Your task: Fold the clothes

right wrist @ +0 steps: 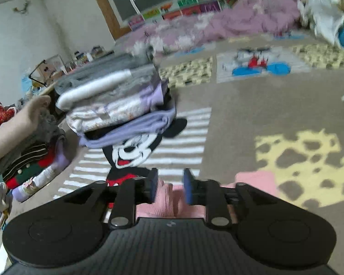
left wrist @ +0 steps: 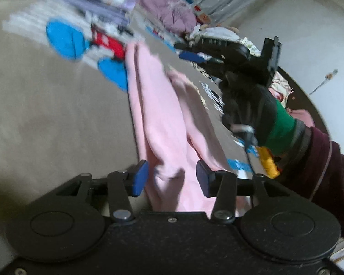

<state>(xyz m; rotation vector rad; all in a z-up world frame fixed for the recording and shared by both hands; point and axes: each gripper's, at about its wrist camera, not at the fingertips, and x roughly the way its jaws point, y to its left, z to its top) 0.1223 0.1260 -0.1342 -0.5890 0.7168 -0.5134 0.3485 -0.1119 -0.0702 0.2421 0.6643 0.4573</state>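
Note:
A pink garment (left wrist: 162, 119) lies in long folds on the tan cartoon-print blanket (left wrist: 45, 119). My left gripper (left wrist: 172, 178) stands open, its blue pads either side of the garment's bunched near end without pressing it. In the right wrist view the ribbed pink edge (right wrist: 169, 197) lies between the pads of my right gripper (right wrist: 170, 184), which is open with a narrow gap. From the left wrist view the right gripper (left wrist: 183, 50) sits at the garment's far side, held by a black-gloved hand (left wrist: 247, 105) with a green cuff.
A leaning stack of folded clothes (right wrist: 117, 100) stands ahead on the left over the mouse print (right wrist: 130, 151), with a second stack (right wrist: 34, 160) beside it. A bare forearm (right wrist: 13, 128) reaches in at left. A purple quilt (right wrist: 229, 23) is heaped at the back.

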